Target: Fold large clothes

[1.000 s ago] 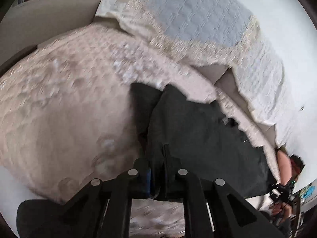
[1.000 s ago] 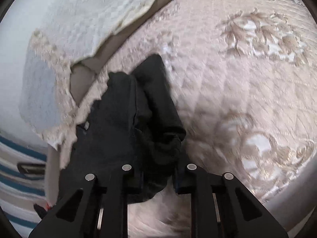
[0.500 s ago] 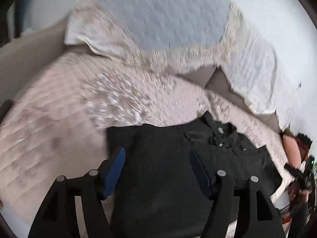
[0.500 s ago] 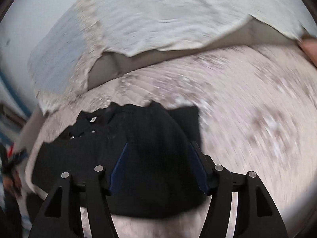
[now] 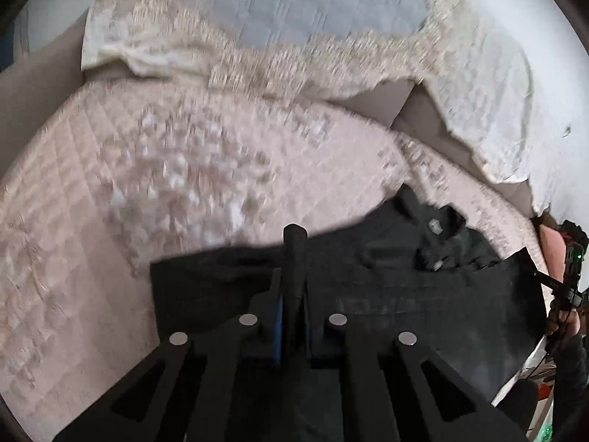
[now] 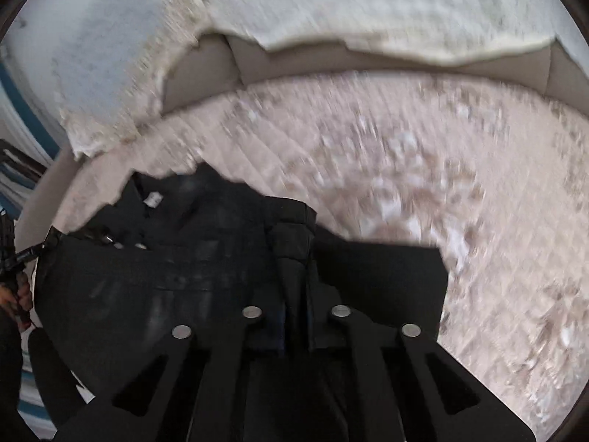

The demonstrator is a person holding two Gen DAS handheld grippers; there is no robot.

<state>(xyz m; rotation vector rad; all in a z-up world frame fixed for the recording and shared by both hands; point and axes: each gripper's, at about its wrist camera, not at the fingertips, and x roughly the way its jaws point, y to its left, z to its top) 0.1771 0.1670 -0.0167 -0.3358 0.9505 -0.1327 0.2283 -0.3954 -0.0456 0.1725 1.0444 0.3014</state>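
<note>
A black shirt (image 5: 423, 294) with a collar and label lies spread on a pink quilted bed cover (image 5: 147, 184). My left gripper (image 5: 293, 287) is shut on a pinch of the shirt's near edge. In the right wrist view the same black shirt (image 6: 184, 265) shows its collar at the left. My right gripper (image 6: 296, 294) is shut on a fold of the shirt's near edge. Each gripper shows at the far side edge of the other's view, at the shirt's opposite corner.
Cream lace-edged pillows (image 5: 294, 18) lie at the head of the bed, also in the right wrist view (image 6: 368, 7). A beige headboard (image 6: 331, 62) shows under them. The bed cover (image 6: 441, 165) extends wide beyond the shirt.
Half a second ago both grippers were open over the spread shirt. Now both have shut on its near edge. One second ago they held the shirt bunched up.
</note>
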